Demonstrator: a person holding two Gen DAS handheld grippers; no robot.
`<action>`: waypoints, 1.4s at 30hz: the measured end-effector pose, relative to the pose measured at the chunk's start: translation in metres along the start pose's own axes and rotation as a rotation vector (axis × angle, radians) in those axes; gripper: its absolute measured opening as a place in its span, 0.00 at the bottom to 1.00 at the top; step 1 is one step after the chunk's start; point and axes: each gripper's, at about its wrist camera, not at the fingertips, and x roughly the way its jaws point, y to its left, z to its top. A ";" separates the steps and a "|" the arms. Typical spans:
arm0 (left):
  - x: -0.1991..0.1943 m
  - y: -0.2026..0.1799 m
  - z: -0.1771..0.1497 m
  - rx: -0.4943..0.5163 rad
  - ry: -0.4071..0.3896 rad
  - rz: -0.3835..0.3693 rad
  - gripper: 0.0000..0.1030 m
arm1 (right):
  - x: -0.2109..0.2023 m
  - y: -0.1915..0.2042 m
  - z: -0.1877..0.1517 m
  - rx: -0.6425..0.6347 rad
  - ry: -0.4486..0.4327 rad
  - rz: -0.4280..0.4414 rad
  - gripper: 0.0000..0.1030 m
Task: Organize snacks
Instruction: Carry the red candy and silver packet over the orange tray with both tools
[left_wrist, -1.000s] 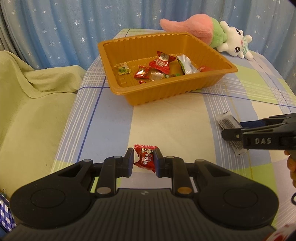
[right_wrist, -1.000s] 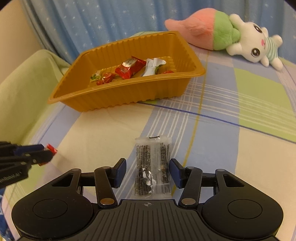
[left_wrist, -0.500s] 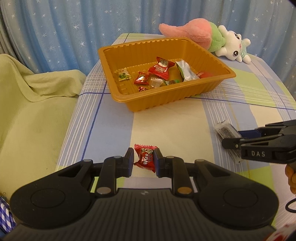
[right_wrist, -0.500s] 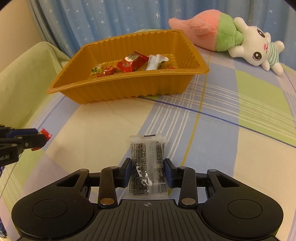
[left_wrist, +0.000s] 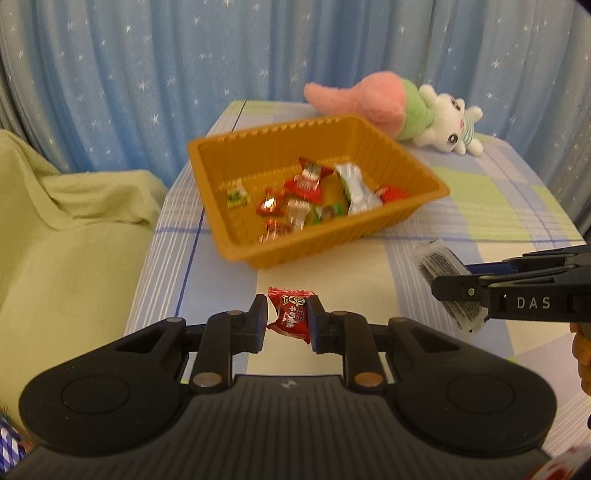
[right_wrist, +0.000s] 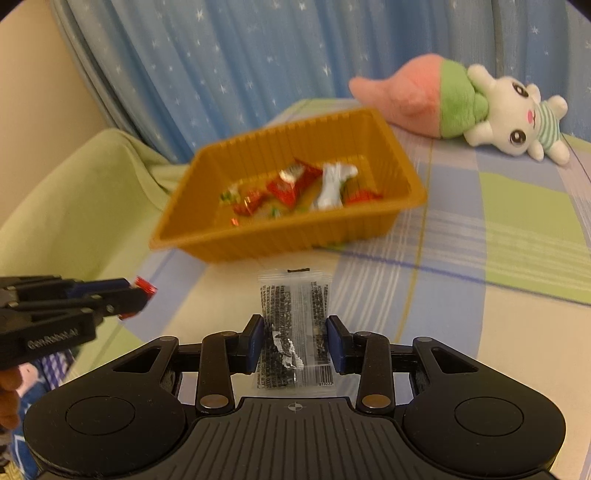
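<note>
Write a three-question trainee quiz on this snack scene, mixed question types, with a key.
1. True or false: the left gripper holds a red candy.
2. The right gripper is shut on: A) a clear packet B) a plush toy C) nothing.
3. Fill in: the other snacks lie in the orange ___.

Key: 1 true; 2 A; 3 tray.

"DAS" stands in pale letters on the right gripper (left_wrist: 458, 291) at three o'clock; "GenRobot.AI" on the left gripper (right_wrist: 138, 297) at nine o'clock.
</note>
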 end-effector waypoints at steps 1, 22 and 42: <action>0.000 0.001 0.003 0.002 -0.008 -0.003 0.20 | -0.002 0.001 0.005 0.004 -0.009 0.007 0.36; 0.050 0.029 0.099 0.040 -0.091 -0.015 0.20 | 0.040 0.012 0.107 0.091 -0.093 0.036 0.36; 0.140 0.042 0.142 0.081 -0.002 -0.049 0.20 | 0.114 -0.008 0.143 0.209 -0.047 -0.105 0.36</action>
